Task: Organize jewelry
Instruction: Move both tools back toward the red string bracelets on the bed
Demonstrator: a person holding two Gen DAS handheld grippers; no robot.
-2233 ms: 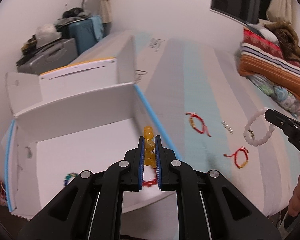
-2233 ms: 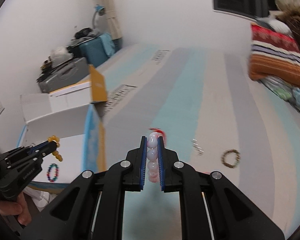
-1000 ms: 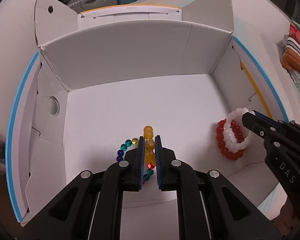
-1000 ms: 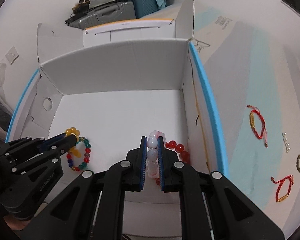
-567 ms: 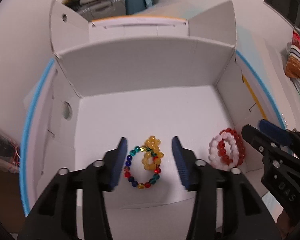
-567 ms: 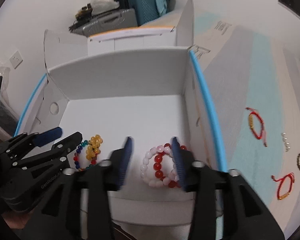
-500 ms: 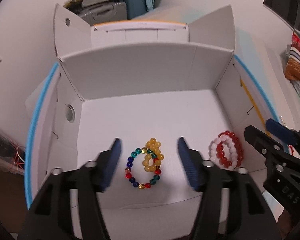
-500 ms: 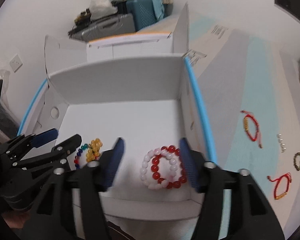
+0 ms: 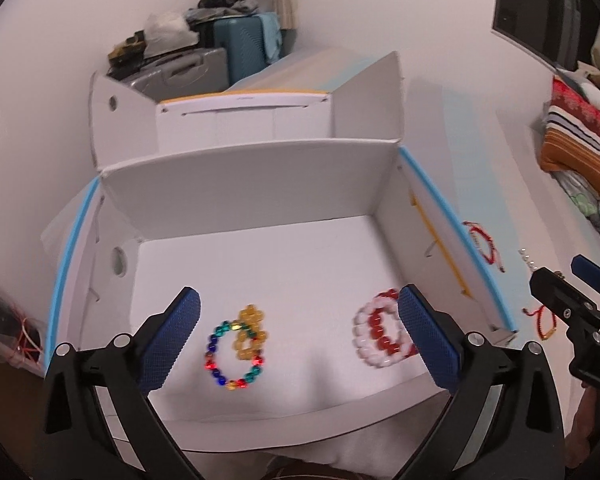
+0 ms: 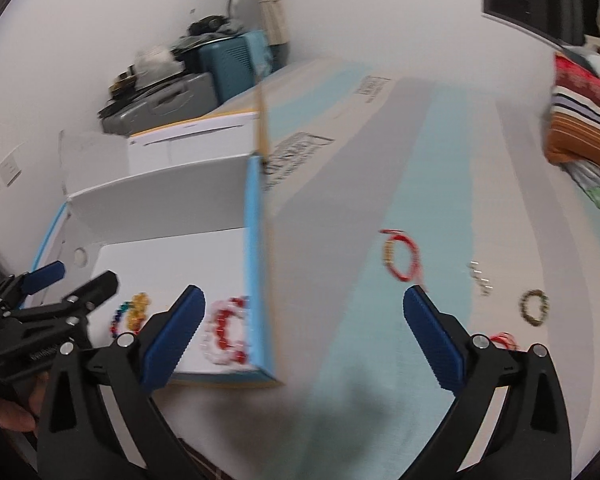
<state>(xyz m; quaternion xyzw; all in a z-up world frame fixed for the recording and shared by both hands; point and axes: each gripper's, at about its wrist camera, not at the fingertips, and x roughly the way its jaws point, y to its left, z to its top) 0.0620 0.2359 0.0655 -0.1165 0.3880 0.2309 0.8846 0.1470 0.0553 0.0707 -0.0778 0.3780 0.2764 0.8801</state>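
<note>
Left claw [image 9: 300,336]: fingers spread wide, nothing held, positioned above the near end of the white cardboard box [image 9: 260,184]. Right claw [image 10: 302,332]: likewise spread wide and empty, positioned over the box's blue-edged right wall and the striped bed surface [image 10: 440,168] beside it.

Inside the box, on its white floor:
- yellow bead bracelet [image 9: 250,332], lying partly over the multicoloured bead bracelet [image 9: 232,354], the two touching, between the left claw's fingers.
- white bead bracelet [image 9: 374,338] lying together with the red bead bracelet [image 9: 384,330], overlapping, close to the box's right wall and partly hidden by the right finger of the left claw.

Outside the box, on the bed surface, well apart from the box:
- red cord bracelet [image 10: 402,258] with gold beads, nearest the box.
- small row of pale beads [image 10: 480,278], blurred, type not determinable.
- dark olive bead bracelet [image 10: 534,307] further right.
- second red cord bracelet [image 10: 506,340], partly hidden behind the right claw's right finger.

Right-wrist view motion-blurred. Folded striped blankets [image 9: 580,140] at far right; suitcases [image 9: 204,64] against the far wall behind the box.
</note>
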